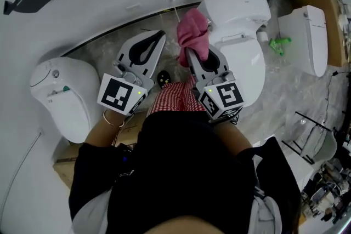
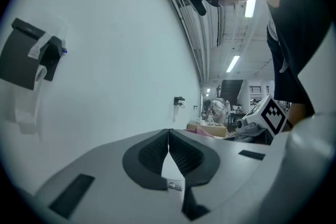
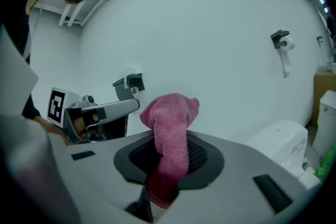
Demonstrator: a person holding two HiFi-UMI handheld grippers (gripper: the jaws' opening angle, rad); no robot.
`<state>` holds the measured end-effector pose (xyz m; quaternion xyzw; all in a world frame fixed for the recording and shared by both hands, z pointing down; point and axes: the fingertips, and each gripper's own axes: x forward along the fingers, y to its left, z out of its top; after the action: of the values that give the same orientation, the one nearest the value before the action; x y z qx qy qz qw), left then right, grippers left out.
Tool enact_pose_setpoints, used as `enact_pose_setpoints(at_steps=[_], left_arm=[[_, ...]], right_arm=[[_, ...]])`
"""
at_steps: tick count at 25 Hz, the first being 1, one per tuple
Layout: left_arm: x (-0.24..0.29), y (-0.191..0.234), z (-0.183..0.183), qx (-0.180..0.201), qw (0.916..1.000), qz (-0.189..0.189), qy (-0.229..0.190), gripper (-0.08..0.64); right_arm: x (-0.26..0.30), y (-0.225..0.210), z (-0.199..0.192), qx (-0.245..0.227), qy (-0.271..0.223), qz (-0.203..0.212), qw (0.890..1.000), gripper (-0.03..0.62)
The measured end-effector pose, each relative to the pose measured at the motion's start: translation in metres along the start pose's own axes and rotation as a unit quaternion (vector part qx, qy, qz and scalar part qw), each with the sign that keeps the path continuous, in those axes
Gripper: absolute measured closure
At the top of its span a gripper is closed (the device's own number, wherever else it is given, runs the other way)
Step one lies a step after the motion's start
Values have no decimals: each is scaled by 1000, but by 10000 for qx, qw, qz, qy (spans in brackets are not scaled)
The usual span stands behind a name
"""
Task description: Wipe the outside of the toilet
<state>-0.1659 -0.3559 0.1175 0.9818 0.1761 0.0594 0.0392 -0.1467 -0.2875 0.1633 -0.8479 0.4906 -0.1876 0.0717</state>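
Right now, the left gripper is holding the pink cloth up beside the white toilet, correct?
No. The right gripper holds the pink cloth beside the white toilet; the right gripper view shows its jaws clamped on it. The left gripper is shut, empty.

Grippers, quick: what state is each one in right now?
Left gripper: jaws shut, nothing between them.
Right gripper: jaws shut on the pink cloth.

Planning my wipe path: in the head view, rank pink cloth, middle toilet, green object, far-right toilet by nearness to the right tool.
1. pink cloth, held in the right tool.
2. middle toilet, just right.
3. green object, floor, farther right.
4. far-right toilet, picture's edge.
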Motion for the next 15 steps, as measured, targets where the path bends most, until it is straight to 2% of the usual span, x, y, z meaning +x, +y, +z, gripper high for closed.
enact_pose_setpoints(at_steps=[5, 8, 15], left_arm=[[28, 32, -44, -93, 9998, -22, 185, 549], [40, 57, -71, -246, 9995, 112, 162, 549], [75, 100, -122, -172, 9981, 592, 37, 549]], right_arm=[[41, -36, -36, 288, 64, -599, 9978, 514], [64, -58, -64, 564, 92, -921, 9941, 514], [102, -120, -123, 863, 60, -1670, 9822, 514]])
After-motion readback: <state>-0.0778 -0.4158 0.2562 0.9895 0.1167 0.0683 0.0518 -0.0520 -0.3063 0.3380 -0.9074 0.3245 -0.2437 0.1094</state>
